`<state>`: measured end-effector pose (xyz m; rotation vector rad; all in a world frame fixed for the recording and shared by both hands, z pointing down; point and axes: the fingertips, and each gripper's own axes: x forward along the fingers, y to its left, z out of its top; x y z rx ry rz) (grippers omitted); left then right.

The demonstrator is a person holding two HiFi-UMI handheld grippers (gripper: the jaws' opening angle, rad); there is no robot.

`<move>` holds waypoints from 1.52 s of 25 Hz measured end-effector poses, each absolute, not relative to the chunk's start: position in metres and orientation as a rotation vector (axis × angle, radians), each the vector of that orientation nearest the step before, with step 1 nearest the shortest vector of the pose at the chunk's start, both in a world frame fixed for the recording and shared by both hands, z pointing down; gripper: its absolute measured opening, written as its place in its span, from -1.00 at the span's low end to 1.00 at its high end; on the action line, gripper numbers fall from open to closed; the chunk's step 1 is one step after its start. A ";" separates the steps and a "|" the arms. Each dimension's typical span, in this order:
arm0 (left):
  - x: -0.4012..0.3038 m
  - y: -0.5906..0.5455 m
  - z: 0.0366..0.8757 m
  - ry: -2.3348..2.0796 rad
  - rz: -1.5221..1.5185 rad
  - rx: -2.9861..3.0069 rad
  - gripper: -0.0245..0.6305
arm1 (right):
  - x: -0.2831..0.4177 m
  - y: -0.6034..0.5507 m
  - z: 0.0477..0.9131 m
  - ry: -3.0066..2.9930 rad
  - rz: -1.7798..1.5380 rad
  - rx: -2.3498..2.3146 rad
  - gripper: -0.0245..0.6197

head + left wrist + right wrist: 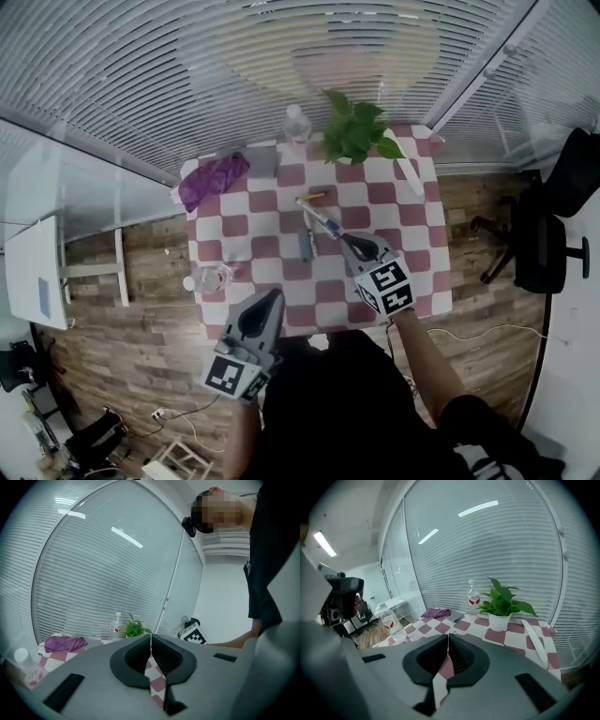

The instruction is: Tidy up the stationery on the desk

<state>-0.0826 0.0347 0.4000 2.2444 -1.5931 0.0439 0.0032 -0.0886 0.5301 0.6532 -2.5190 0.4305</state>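
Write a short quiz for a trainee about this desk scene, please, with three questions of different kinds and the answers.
1. True or false: the left gripper is wide open.
2. Multiple choice: what lies at the far left corner of the checkered table? A) a purple cloth B) a laptop C) a mug
3. Short answer: what stands next to the potted plant at the far edge of the table?

Key
1. False. Its jaws are together, with nothing between them.
2. A.
3. A clear water bottle.
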 end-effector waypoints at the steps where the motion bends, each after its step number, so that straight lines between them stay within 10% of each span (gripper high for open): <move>1: -0.082 0.035 0.401 -1.606 0.044 2.236 -0.82 | 0.002 -0.092 0.536 -2.511 0.427 0.640 -0.86; 38: -0.111 0.073 0.413 -1.678 0.063 2.056 -0.82 | -0.049 -0.134 0.698 -2.180 0.256 0.545 -0.66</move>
